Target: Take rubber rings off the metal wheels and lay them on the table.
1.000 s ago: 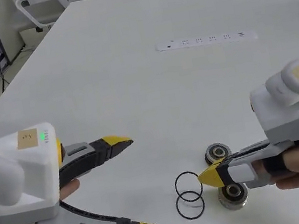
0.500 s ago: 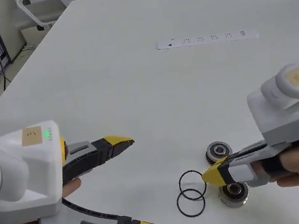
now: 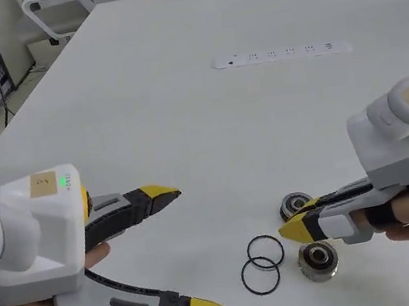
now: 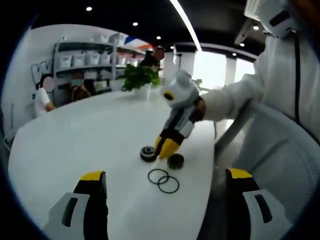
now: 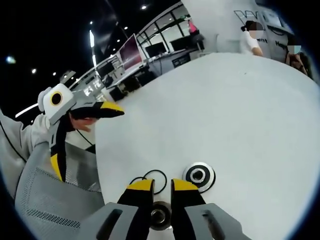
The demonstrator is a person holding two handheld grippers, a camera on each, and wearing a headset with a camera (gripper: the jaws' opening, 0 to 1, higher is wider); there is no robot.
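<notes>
Right, from my remote seat the left gripper (image 3: 199,259) sits at the near left of the white table (image 3: 181,109) with its yellow-tipped jaws spread wide and nothing between them, well apart from the work. The right gripper (image 3: 286,233) reaches in from the near right, its jaws drawn almost together with only a thin slit between the tips; I see nothing pinched in them. Its tip hangs between the two metal wheels, and I cannot tell whether it touches either one. The far wheel (image 3: 296,206) lies flat on the table just beyond the tip, and the near wheel (image 3: 316,258) lies just on the near side of it; in the right gripper view the near wheel is partly covered by the jaws. Two black rubber rings (image 3: 243,278) lie flat on the table just left of the near wheel, overlapping each other, one a little farther than the other. I cannot tell whether either wheel carries a ring on its rim. Well beyond all this, a white power strip (image 3: 282,54) lies across the far part of the table.
</notes>
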